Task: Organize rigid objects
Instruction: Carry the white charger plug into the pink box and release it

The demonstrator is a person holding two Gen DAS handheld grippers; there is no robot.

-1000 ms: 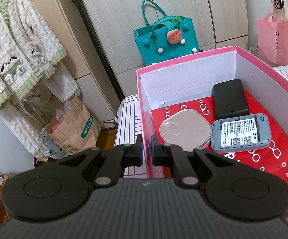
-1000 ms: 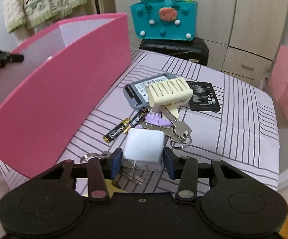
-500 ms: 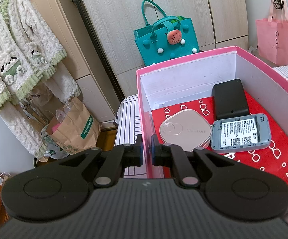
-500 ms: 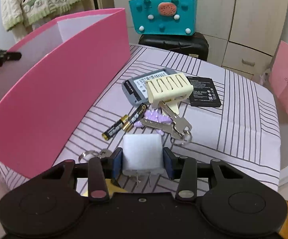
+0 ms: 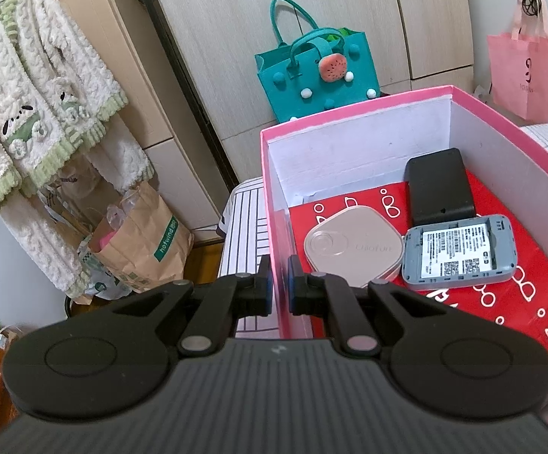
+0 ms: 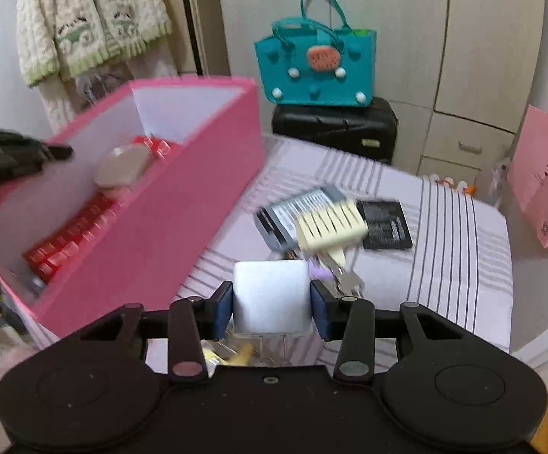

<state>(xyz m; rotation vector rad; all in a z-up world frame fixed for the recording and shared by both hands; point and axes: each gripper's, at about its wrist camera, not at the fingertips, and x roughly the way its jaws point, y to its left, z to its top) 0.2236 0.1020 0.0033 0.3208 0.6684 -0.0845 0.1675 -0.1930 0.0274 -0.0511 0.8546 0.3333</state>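
Matt pink cardboard box (image 5: pixel 357 111), smooth white plastic charger (image 6: pixel 270 295), fluffy knit cardigan (image 5: pixel 35 87), teal felt bag (image 5: pixel 319 75).

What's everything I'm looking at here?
box: 1, pink, on the striped table
flat devices in box: 3; beige square, grey, black
white charger cube: 1, held above the table
clutter on table: cream clip, black battery, keys
teal bag: 1, on a black suitcase
left tool: shut on the box's wall
right tool: shut on the charger
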